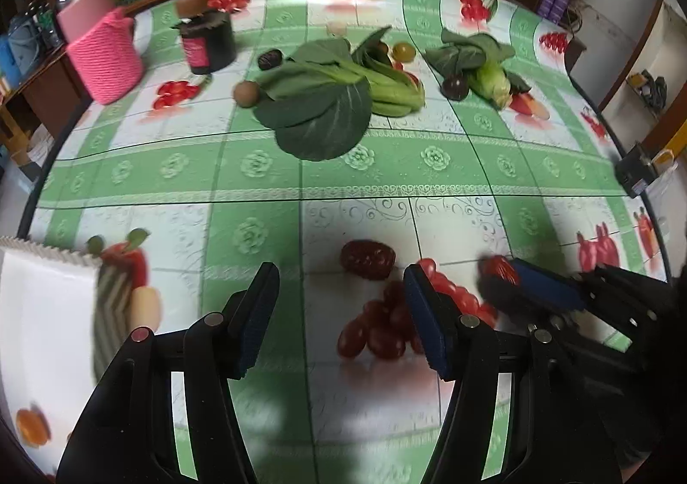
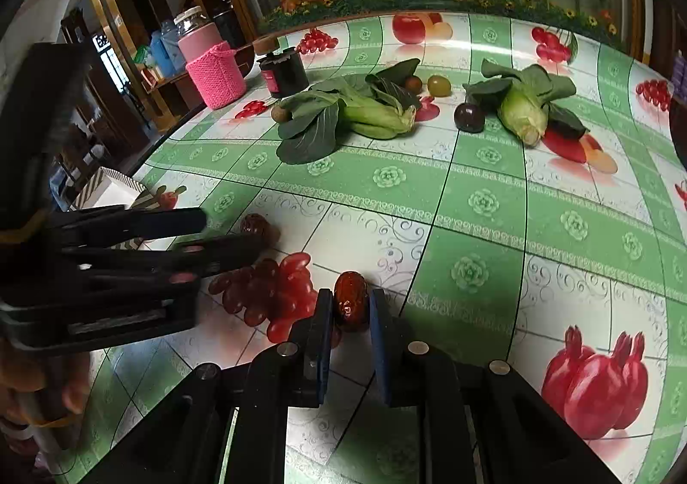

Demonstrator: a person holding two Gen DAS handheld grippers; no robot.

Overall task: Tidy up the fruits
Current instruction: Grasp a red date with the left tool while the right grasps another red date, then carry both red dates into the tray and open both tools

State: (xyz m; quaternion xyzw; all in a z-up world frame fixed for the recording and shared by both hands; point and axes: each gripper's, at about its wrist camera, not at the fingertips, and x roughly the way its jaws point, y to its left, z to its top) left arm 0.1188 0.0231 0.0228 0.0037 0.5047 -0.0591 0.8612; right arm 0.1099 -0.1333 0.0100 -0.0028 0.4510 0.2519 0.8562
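My right gripper (image 2: 350,308) is shut on a red date (image 2: 351,301), low over the table; it also shows at the right of the left wrist view (image 1: 500,271). My left gripper (image 1: 341,295) is open and empty; a second red date (image 1: 368,259) lies on the cloth just ahead of its fingertips, also seen in the right wrist view (image 2: 254,225). Farther back lie a brown round fruit (image 1: 246,94), a dark wrinkled fruit (image 1: 269,58), a green-yellow fruit (image 1: 404,50) and a dark plum (image 1: 455,86).
Two bok choy bunches (image 1: 335,98) (image 1: 481,63) lie at mid-table. A dark jar (image 1: 208,40) and a pink knitted holder (image 1: 107,55) stand back left. A white striped box (image 1: 43,312) sits at the left edge. The cloth's printed fruit pictures (image 1: 378,325) are flat.
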